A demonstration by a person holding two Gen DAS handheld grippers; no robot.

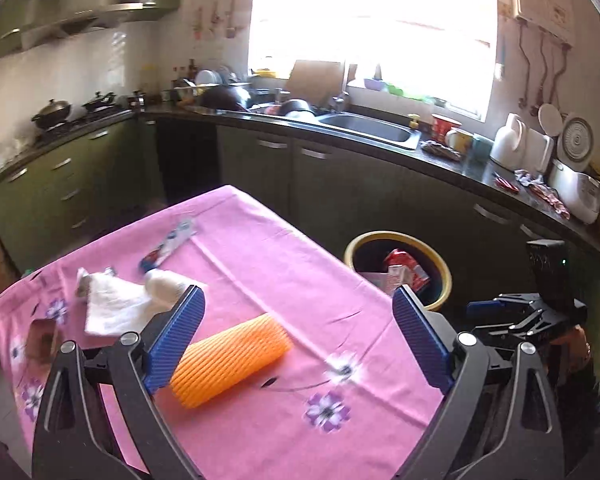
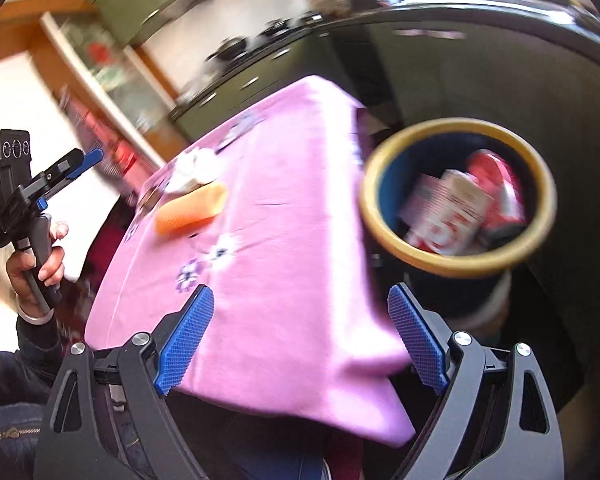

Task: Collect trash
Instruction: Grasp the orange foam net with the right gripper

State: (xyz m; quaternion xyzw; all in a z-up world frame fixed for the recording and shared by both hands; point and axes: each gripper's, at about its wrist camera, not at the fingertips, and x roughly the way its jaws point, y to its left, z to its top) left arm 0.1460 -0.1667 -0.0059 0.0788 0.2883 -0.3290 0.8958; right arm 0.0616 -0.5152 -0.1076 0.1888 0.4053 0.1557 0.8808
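An orange foam net sleeve [image 1: 230, 360] lies on the pink floral tablecloth [image 1: 260, 264], just in front of my left gripper [image 1: 296, 300], which is open and empty above it. White crumpled tissue [image 1: 116, 304], a small wrapper [image 1: 172, 240] and a brown scrap [image 1: 42, 338] lie further left. The yellow-rimmed trash bin [image 1: 400, 268] beside the table holds red and white packaging. My right gripper [image 2: 300, 300] is open and empty over the table's near corner; the bin [image 2: 456, 196] is ahead right, the sleeve [image 2: 192, 208] ahead left.
Dark kitchen counter [image 1: 440, 160] with a sink [image 1: 372, 128], cups, wrappers and a rice cooker runs behind the table. Green cabinets and a stove with pans stand at the left. The left hand-held gripper [image 2: 40, 184] shows at the right wrist view's left edge.
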